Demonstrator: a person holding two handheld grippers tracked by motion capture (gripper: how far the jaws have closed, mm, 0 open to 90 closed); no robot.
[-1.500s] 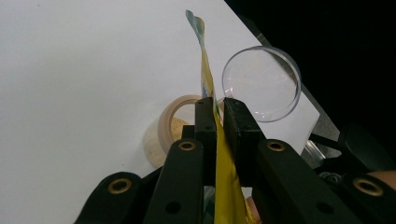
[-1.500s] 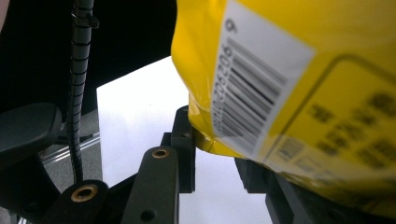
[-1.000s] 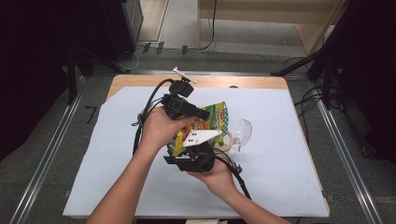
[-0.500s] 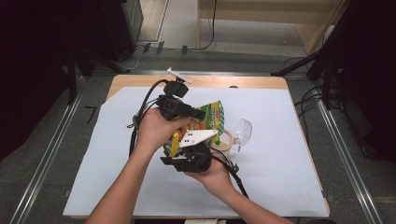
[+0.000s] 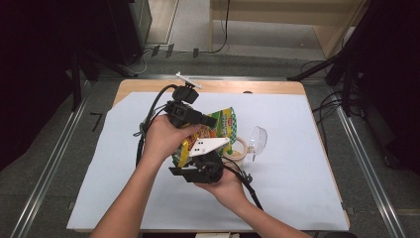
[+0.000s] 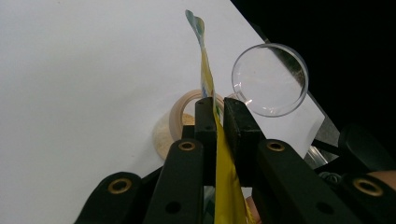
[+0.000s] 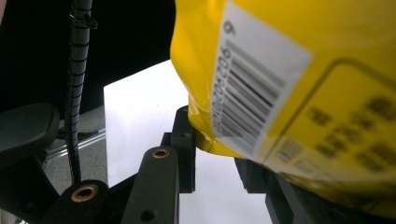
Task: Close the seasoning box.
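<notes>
Evidently both tongs pinch the yellow snack bag (image 5: 218,130) above the tape roll (image 5: 236,147): left tongs (image 6: 215,114) at one edge, right tongs (image 7: 215,154) at a corner, likely to pull it open.

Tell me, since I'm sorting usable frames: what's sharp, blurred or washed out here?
Right gripper view: the yellow bag sits so close that its small print blurs, though the barcode reads. Left gripper view: the white sheet is near glare; the bag's edge and the clear cup stay sharp. High view: evenly lit table, dark surroundings.

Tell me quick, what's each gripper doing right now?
Left gripper: closed on the snack bag edge.
Right gripper: jaws around the bag's lower corner; whether they clamp it cannot be told.
</notes>
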